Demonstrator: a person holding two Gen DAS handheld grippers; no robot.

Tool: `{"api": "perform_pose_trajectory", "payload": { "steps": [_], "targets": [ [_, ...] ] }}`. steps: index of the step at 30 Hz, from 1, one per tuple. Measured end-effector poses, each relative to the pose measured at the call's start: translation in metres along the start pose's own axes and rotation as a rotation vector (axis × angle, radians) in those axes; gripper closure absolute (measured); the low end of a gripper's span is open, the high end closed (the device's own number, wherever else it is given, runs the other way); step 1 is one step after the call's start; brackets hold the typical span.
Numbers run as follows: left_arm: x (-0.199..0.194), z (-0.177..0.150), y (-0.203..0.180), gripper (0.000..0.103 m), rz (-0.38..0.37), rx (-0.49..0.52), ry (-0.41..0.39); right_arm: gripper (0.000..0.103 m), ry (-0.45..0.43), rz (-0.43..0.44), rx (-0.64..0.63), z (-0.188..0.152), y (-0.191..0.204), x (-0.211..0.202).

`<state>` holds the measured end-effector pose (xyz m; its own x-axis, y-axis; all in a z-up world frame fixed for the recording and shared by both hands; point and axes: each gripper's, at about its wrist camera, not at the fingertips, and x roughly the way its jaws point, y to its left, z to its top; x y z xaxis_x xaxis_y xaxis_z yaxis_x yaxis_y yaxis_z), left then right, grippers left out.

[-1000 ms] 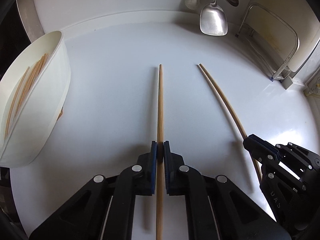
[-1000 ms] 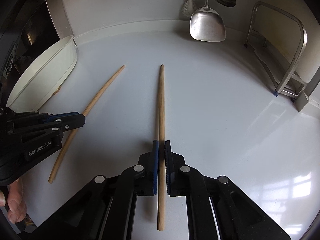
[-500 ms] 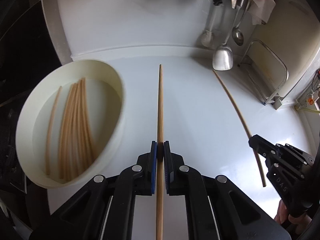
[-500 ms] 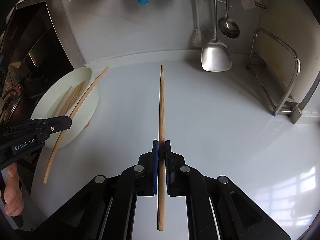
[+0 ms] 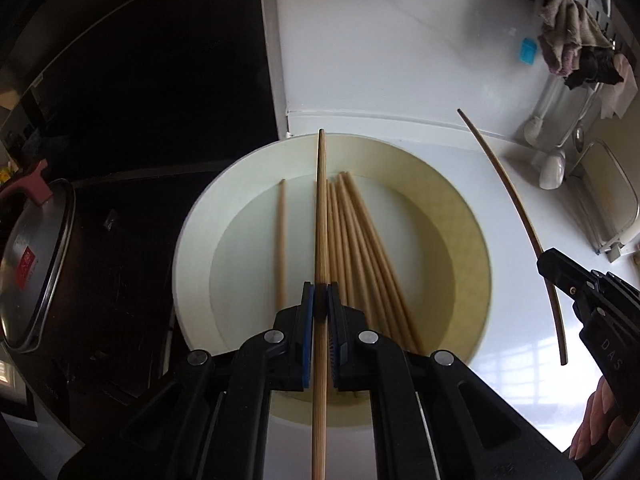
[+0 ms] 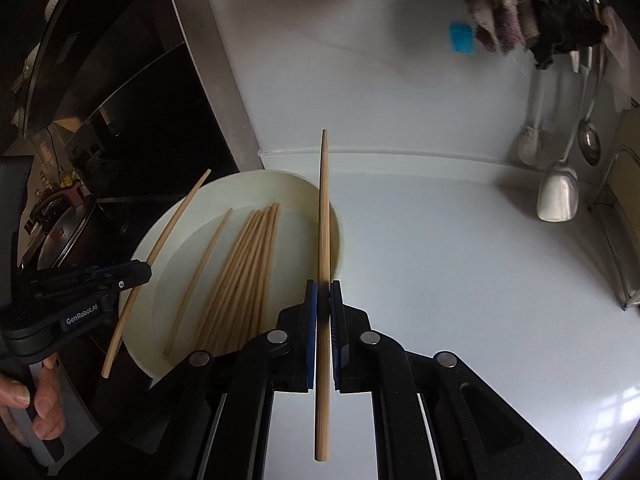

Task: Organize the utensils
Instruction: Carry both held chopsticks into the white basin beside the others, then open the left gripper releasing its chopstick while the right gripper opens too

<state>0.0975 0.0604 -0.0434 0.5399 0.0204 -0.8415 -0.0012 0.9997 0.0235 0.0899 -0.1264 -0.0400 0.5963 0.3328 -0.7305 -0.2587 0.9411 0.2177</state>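
Note:
My left gripper is shut on a wooden chopstick and holds it above the white bowl. Several chopsticks lie in the bowl. My right gripper is shut on another chopstick, held over the bowl's right rim. The left gripper shows in the right wrist view above the bowl's left side. The right gripper shows in the left wrist view, to the right of the bowl.
A black stove and a pot with a lid stand left of the bowl. A spatula and ladles hang at the back right under cloths. A metal rack stands at the right.
Both grippers have lifted their chopsticks off the counter and moved left. The left one is now over the bowl and the right one at its right rim.

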Motion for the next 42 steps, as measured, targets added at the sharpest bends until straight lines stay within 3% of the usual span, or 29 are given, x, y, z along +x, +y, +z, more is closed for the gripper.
{"api": "perform_pose_trajectory", "payload": {
  "steps": [9,20,36,38,39,42],
  "targets": [
    [0.039,0.016,0.03,0.096,-0.039,0.012,0.037,0.097,0.127,0.013,-0.031,0.021,0.058,0.07],
    [0.082,0.015,0.031,0.096,-0.065,0.024,0.121,0.097,0.233,-0.038,-0.013,0.023,0.063,0.113],
    [0.092,0.014,0.038,0.095,-0.066,0.026,0.15,0.097,0.283,-0.037,-0.001,0.021,0.065,0.135],
    [0.089,0.015,0.039,0.09,-0.07,0.016,0.143,0.097,0.281,-0.037,0.001,0.021,0.065,0.132],
    [0.088,0.016,0.04,0.082,-0.073,0.013,0.137,0.096,0.282,-0.036,0.002,0.021,0.064,0.132],
    [0.081,0.018,0.042,0.066,-0.063,0.005,0.119,0.085,0.268,-0.044,0.004,0.022,0.063,0.126]
  ]
}}
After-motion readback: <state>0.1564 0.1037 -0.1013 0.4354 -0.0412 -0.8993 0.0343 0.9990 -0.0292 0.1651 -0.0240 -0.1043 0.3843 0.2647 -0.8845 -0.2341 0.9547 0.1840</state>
